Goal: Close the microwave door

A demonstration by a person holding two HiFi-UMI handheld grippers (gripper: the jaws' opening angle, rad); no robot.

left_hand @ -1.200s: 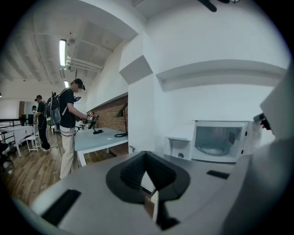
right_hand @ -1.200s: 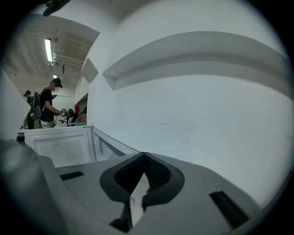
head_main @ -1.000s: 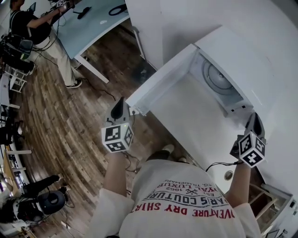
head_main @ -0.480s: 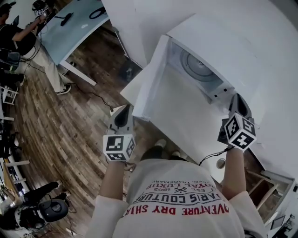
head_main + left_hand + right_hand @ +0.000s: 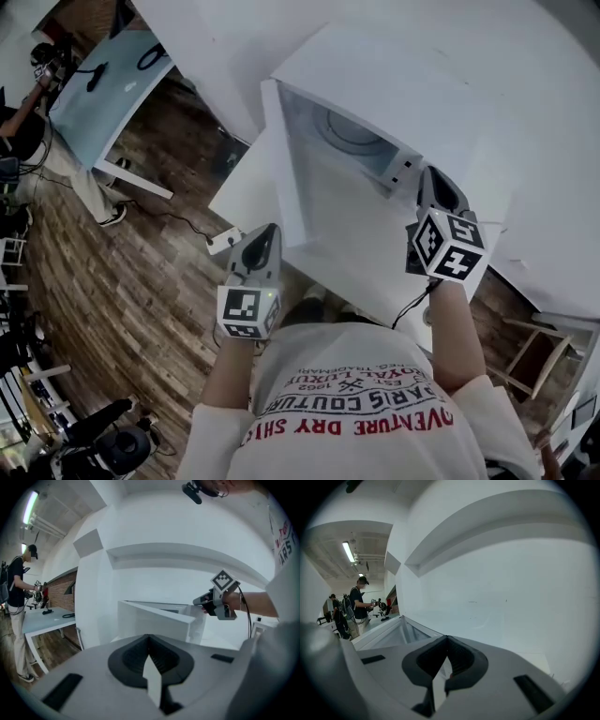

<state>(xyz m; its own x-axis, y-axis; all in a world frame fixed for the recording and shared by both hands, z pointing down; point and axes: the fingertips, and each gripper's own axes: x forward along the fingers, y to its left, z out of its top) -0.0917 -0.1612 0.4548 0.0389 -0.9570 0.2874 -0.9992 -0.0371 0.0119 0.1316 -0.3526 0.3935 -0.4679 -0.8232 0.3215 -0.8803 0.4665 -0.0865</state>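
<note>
Left gripper (image 5: 265, 234), lower centre-left: jaws pressed together, nothing between them, tip just beside the free end of the microwave door (image 5: 284, 173); contact unclear. Right gripper (image 5: 429, 180), centre-right: jaws also together, empty, at the right front of the microwave (image 5: 394, 75). Door half open, cavity showing. Desk (image 5: 103, 84) upper left.

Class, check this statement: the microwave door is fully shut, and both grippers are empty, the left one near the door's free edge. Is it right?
Not quite: the microwave door stands partly open. The head view shows the turntable inside. The rest holds: the left gripper and right gripper are empty, the left near the door's free edge.
</note>
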